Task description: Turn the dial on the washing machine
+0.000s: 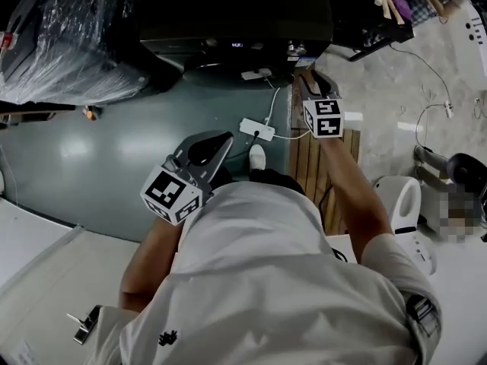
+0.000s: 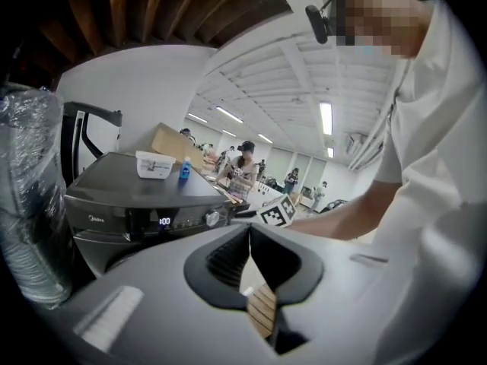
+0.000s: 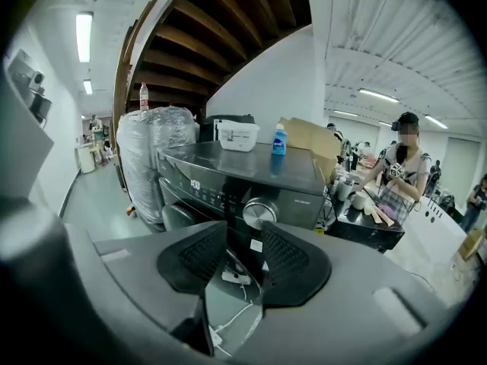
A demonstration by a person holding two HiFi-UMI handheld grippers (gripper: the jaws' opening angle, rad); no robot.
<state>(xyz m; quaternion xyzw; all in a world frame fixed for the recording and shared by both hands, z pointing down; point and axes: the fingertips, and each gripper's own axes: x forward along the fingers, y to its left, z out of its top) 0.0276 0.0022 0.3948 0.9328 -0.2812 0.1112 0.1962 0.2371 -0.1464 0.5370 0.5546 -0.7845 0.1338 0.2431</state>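
The dark washing machine [image 1: 236, 21] stands at the top of the head view. Its silver dial [image 3: 259, 212] sits at the right end of the control panel, beside a lit display [image 3: 195, 185]. My right gripper [image 3: 245, 249] points at the panel with the dial just above and beyond its tips; the jaws stand apart with nothing between them, short of the dial. In the head view the right gripper [image 1: 308, 82] is close to the machine's front right corner. My left gripper [image 2: 249, 234] is shut and empty, held back and to the left [image 1: 217, 143], looking across at the dial [image 2: 213, 218].
A plastic-wrapped bundle [image 1: 68, 44] stands left of the machine. A white power strip [image 1: 257, 130] with cables lies on the floor below the panel, next to a wooden slatted board [image 1: 316, 166]. A white tub [image 3: 237, 135] and a blue bottle [image 3: 279, 140] sit on the machine's top.
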